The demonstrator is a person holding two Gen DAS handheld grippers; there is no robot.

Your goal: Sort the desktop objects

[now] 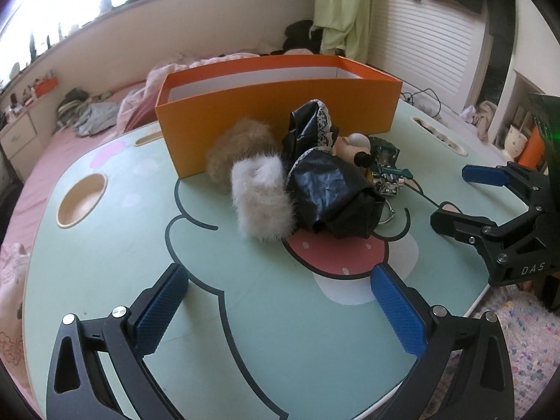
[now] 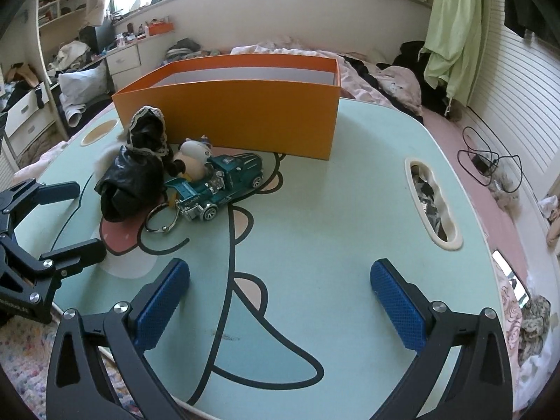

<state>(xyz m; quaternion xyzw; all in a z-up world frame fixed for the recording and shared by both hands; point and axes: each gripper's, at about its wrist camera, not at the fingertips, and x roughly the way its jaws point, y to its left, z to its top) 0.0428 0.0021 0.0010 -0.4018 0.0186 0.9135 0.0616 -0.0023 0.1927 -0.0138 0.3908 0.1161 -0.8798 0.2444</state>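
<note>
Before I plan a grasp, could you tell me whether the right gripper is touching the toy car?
Apart. In the right wrist view, the right gripper stands open over bare table, with clear tabletop between its pads and the toy car.

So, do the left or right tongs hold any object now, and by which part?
Nothing is held. The left tongs and the right tongs both stand open over the bare green table, away from the toy pile.
</note>
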